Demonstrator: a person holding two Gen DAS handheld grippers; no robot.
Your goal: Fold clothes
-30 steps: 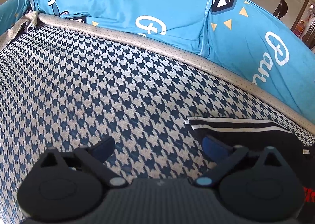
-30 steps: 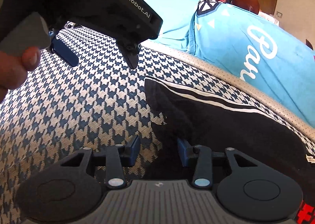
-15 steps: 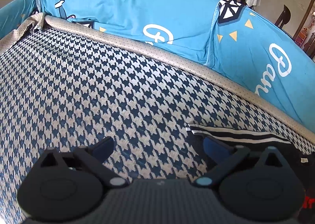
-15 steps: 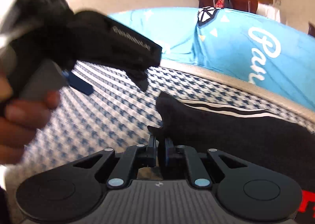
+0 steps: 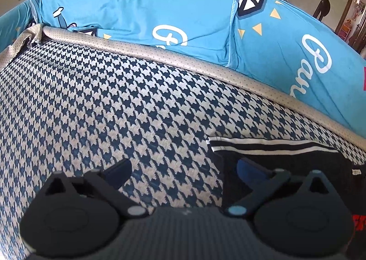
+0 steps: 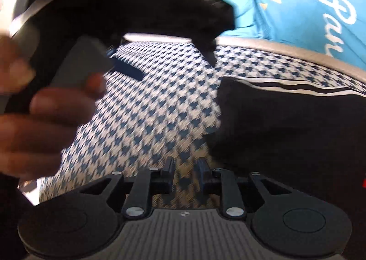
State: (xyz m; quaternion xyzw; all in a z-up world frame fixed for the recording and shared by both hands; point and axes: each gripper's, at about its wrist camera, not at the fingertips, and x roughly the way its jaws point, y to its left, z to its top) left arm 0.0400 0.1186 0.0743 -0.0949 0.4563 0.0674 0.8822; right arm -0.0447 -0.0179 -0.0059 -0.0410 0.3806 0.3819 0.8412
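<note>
The black garment (image 6: 297, 127) lay on the houndstooth cushion (image 5: 114, 104), long axis left-right, just right of both grippers. Right gripper (image 6: 184, 169) nearer, fingers slightly parted, empty; left gripper (image 5: 183, 168) fingers spread wide.

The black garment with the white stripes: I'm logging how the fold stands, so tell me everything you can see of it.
The black garment is a soft, matte knit-looking cloth with thin white stripes along its far edge. It lies folded and fairly flat on the houndstooth cover, near the beige border strip. A small white label shows at its right side. The left gripper, open, has one blue finger pad over its near corner. The right gripper is slightly open beside it, holding nothing.
</note>
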